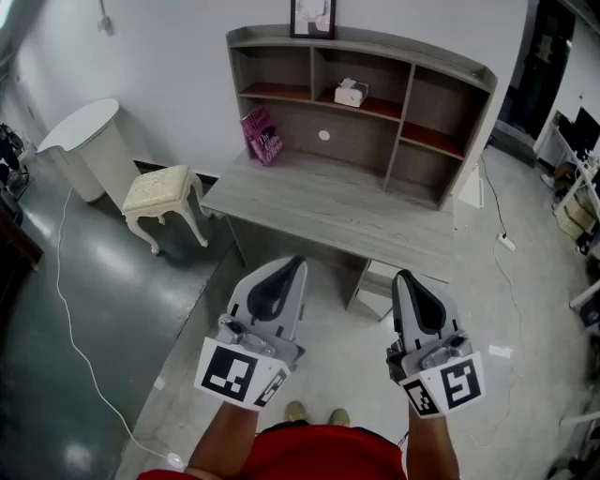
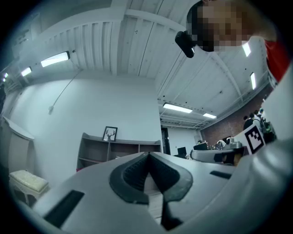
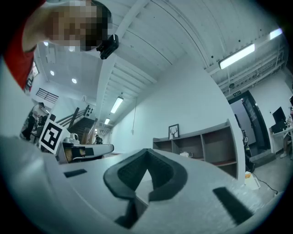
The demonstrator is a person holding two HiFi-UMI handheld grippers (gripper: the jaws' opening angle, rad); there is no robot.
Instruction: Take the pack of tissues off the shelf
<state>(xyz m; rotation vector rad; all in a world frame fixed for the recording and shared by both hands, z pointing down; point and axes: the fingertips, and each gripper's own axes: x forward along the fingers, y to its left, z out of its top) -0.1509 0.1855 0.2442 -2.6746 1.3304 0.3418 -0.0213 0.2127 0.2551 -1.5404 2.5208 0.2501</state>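
The white pack of tissues (image 1: 351, 92) lies on the middle shelf of a grey wooden shelf unit (image 1: 450, 103) that stands at the back of a desk (image 1: 328, 211). In the right gripper view the pack (image 3: 184, 154) shows small on that shelf. My left gripper (image 1: 292, 263) and right gripper (image 1: 405, 277) hang side by side in front of the desk, well short of it and far from the pack. Both are shut with nothing between their jaws, as the left gripper view (image 2: 149, 155) and the right gripper view (image 3: 147, 151) confirm.
A pink book (image 1: 262, 136) leans against the shelf unit's left side. A framed picture (image 1: 313, 17) stands on top. A cream stool (image 1: 164, 192) and a white round table (image 1: 84, 141) are at the left. A white cable (image 1: 75, 328) runs across the floor.
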